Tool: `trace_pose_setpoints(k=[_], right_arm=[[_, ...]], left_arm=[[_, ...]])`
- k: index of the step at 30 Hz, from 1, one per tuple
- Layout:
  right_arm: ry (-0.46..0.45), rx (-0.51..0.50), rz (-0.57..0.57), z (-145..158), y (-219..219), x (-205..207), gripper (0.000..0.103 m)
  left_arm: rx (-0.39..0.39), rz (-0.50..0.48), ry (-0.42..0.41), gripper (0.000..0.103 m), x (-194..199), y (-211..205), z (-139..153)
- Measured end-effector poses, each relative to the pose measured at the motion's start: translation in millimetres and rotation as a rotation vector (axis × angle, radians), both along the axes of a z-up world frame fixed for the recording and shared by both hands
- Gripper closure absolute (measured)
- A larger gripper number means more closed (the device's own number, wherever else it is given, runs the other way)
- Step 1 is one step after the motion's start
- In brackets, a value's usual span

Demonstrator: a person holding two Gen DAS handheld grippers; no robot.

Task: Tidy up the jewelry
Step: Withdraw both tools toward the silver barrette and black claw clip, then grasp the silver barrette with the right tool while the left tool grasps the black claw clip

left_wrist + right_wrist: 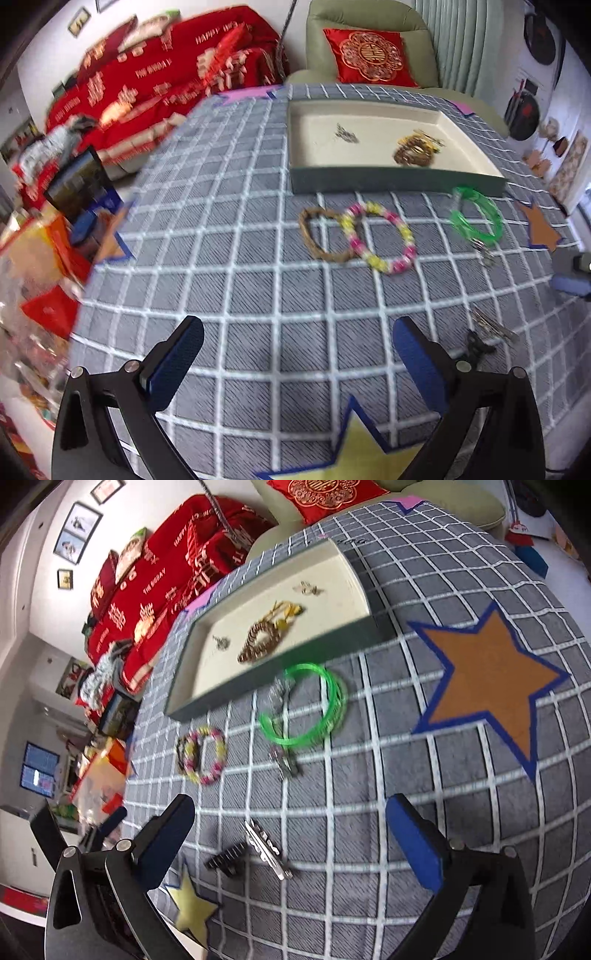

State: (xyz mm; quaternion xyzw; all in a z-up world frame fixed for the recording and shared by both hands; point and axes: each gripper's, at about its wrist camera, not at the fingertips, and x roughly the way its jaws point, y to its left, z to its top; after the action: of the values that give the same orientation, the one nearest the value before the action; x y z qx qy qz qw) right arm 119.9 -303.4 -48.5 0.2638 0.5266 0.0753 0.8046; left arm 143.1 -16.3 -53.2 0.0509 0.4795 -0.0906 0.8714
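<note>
From the left wrist view, the job looked partly done. The tray (pixel 369 177) at the far side of the desk (pixel 240 280) already held a brown beaded bracelet (pixel 412 151) with a yellow tassel and a small metal piece (pixel 346 133). Outside it, on the checked cloth, lay a woven brown ring (pixel 321 236) touching a pink-and-yellow bead bracelet (pixel 380 238), a green bangle (pixel 476 218) just beside the tray's near wall, and silver hair clips (pixel 493 325) next to a black claw clip (pixel 476 345). The left hand-held gripper (pixel 297 365) hung over bare cloth with its jaws spread and nothing between them. Ahead of it the cloth was free up to the two touching bracelets; the desk's left edge dropped off toward clutter, so I judged little margin on that side.

From the right wrist view, the tray (pixel 207 709) showed the same bracelet (pixel 260 642) plus two small metal pieces, so five or so items seemed left outside. The right hand-held gripper (pixel 290 842) stood fully spread, empty, with the silver clips (pixel 266 849) and black claw clip (pixel 227 862) lying just ahead between its fingers' line. The green bangle (pixel 306 705) lay over a blurred clear or silver item I could not identify, close against the tray wall. To the right, around the orange star (pixel 487 679), the cloth was open and offered room to swing.
</note>
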Motion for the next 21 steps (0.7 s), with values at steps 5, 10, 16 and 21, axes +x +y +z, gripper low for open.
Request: trace_pose_setpoints(k=[5,10,16,21], right_arm=[[0.012,-0.085,0.041,-4,9,-16,0.0],[-0.001,-0.171,0.091,-4,19,-30,0.0],[-0.022,-0.275,0.172,-3,39,-37,0.0],[-0.023,-0.333,0.227,-4,53,-36,0.0]], left_arm=[[-0.051,-0.019,0.022,0.0,-11,5,-5],[-0.062,0.033,0.04,0.0,-6,20,-11],[-0.098,0.063,0.068,0.0,5,29,-14],[-0.116,0.037,0.082,0.0,8,19,-15]])
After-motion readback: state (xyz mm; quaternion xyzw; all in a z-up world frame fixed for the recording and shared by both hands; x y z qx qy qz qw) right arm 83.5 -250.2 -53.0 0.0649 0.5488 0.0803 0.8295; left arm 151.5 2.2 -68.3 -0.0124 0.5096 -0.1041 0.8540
